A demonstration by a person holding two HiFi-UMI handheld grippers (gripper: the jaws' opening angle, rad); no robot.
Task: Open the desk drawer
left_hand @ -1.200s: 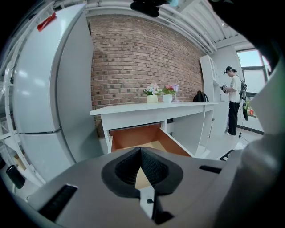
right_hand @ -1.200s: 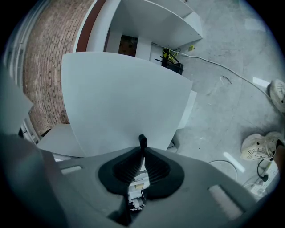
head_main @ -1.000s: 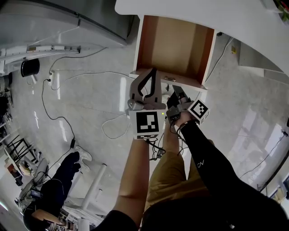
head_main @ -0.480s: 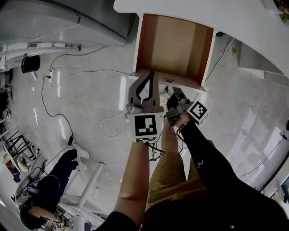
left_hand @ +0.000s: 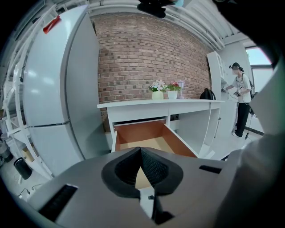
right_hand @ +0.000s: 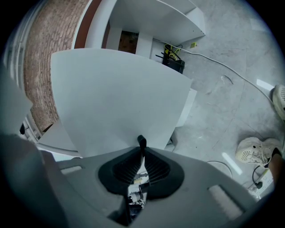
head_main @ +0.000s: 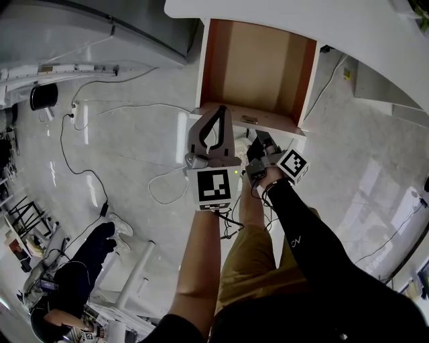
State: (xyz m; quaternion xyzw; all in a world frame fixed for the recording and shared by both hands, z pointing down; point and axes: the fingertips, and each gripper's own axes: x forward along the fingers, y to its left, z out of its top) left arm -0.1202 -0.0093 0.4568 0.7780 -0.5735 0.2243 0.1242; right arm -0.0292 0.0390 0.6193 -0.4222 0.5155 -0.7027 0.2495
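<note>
As seen from head view, drawer pulled well out from under white desk, brown inside showing. Left gripper clenched on nothing, tips meeting, held just short of drawer's front edge. Right gripper clenched too, tips against white drawer front near metal handle (small dark nub at tips, handle or not unclear).

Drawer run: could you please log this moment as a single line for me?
drawer: pulled open | right gripper: shut on handle | left gripper: shut, empty, by drawer front
</note>
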